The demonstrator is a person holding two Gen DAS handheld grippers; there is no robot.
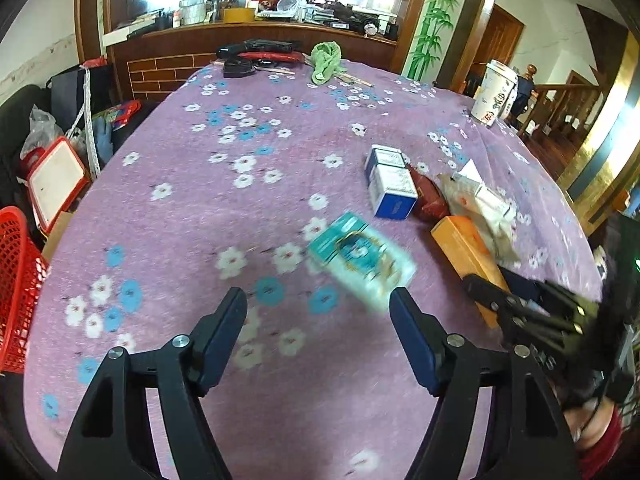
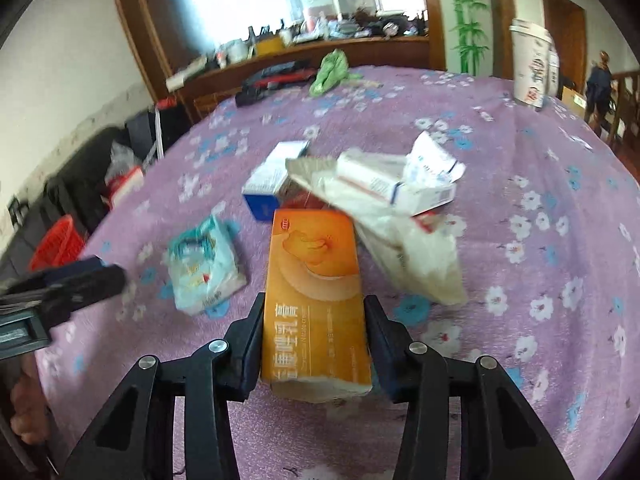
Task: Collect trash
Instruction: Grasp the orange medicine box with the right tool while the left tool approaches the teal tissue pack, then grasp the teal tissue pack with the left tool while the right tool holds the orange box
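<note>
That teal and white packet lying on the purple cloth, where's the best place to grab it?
Probably across its two long edges, coming down from above. The teal packet lies flat and apart from the boxes, and it looks soft, so a squeeze across the narrower width should hold. The left claw is open just short of it.

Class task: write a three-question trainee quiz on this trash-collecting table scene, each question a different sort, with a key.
1. True or false: the left gripper holds the teal packet.
2. Which box sits between the right gripper fingers? A blue-and-white box B orange box C paper cup
3. Fill in: the red basket is off the table's ___ edge in the left wrist view.

Key: 1 false; 2 B; 3 left.
</note>
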